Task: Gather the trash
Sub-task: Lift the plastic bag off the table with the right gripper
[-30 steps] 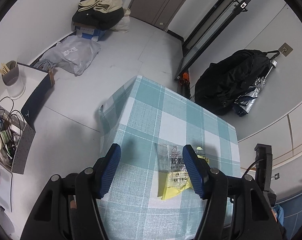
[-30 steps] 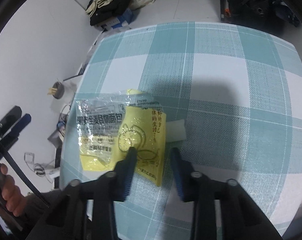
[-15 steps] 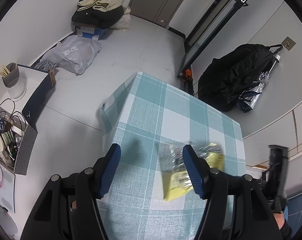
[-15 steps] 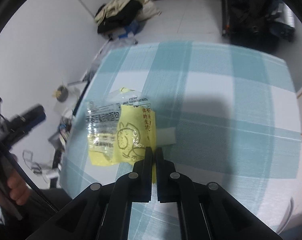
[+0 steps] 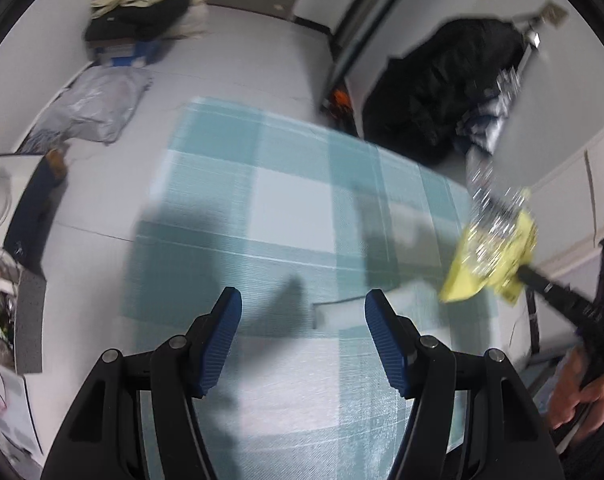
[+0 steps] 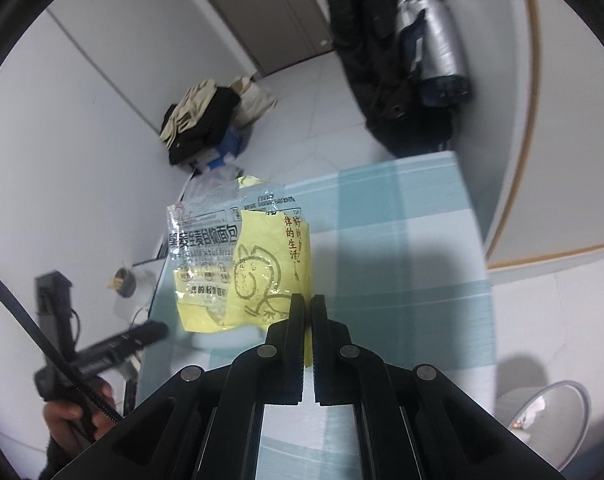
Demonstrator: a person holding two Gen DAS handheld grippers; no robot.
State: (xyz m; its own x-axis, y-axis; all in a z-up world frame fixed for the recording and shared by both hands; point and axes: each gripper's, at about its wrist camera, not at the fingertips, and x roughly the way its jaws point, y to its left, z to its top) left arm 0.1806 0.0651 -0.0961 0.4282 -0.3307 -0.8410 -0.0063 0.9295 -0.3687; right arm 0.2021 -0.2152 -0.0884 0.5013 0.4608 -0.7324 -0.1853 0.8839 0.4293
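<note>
Wrappers (image 5: 489,256), a yellow and clear plastic bunch, hang in the air past the checkered table's (image 5: 294,196) right edge in the left wrist view, where the left gripper (image 5: 302,312) is spread wide over a white scrap (image 5: 337,314), and the right wrist view shows the right gripper (image 6: 306,312) pinching those wrappers (image 6: 242,264) above the table (image 6: 401,240), a grey bin (image 6: 557,420) off lower right.

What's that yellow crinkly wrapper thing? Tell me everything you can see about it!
The yellow wrapper is a thin, crinkled plastic food packet, partly clear and partly yellow, printed with dark characters, red characters and an outline cartoon animal. The right gripper pinches its lower edge with jaws shut, holding it up in the air above the checked tablecloth. It stands upright, folded over itself, and nothing else touches it.
</note>
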